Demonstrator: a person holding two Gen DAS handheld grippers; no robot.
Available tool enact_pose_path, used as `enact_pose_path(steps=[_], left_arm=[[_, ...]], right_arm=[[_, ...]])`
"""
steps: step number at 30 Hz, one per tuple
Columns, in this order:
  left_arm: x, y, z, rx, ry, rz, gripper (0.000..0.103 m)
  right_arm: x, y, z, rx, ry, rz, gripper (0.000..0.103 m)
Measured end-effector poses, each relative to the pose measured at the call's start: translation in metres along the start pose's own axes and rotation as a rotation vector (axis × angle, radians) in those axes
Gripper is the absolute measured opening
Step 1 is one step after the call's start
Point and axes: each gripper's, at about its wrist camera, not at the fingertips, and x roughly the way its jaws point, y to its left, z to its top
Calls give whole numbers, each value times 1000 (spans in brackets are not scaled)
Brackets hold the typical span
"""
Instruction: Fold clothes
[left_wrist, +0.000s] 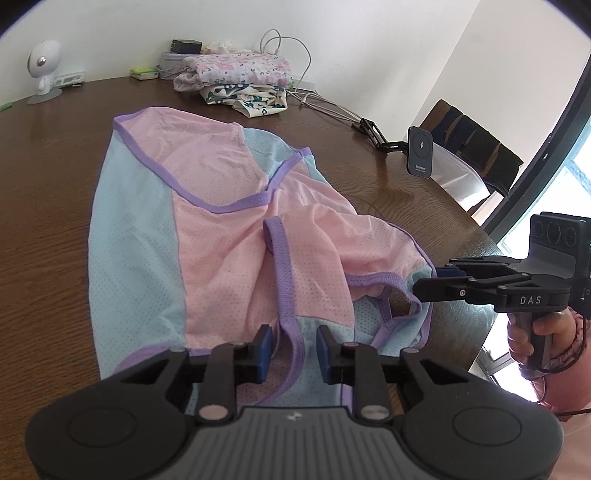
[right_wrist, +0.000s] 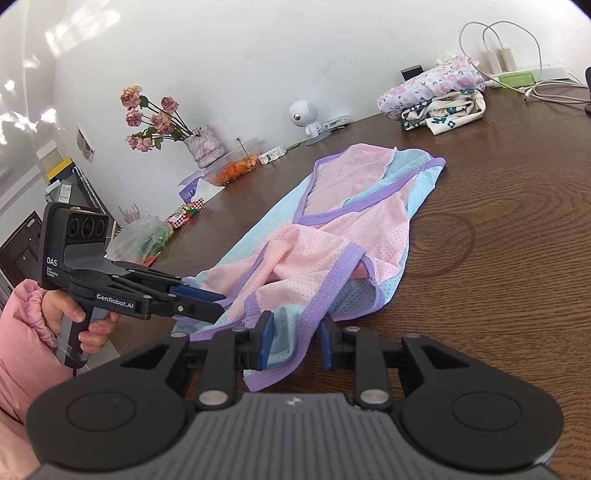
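Observation:
A pink and light-blue mesh garment (left_wrist: 221, 236) with purple trim lies crumpled on the brown table (left_wrist: 44, 206). My left gripper (left_wrist: 294, 347) hangs over its near hem. Its blue pads (left_wrist: 265, 349) stand apart, and a purple-trimmed edge runs between them without being pinched. In the right wrist view the left gripper (right_wrist: 221, 301) reaches the hem from the left. My right gripper (right_wrist: 297, 345) is at the garment's (right_wrist: 332, 236) other near corner. Its pads (right_wrist: 266, 341) are apart with blue fabric and purple hem lying between them. The left wrist view shows the right gripper (left_wrist: 430, 284) at the right hem.
Folded floral clothes (left_wrist: 240, 81) are stacked at the far side beside cables (left_wrist: 321, 101) and a phone stand (left_wrist: 419, 153). A small white robot-shaped gadget (right_wrist: 304, 116), a flower vase (right_wrist: 203, 146), a food tub and plastic bags line the wall edge. A chair (left_wrist: 476, 147) stands past the table's right edge.

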Motion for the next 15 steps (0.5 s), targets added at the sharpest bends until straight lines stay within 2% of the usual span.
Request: enact_pose_path(steps=[2,7,11,15], left_arm=[[-2,-1,2,-7,-25,1,2],[-27,-2,16,-28,-142,6,2],[-71,3,39,-72,-303,48,2],[-131,14,66,-154,-496,65,2]], right_arm=[[-2,2,1,-8,-8,6,6],[-20,7,20,-37,-73,11,5],[-42,14,57,-101,-130,-18,4],[-75,27,115,-162,-219,-38,2]])
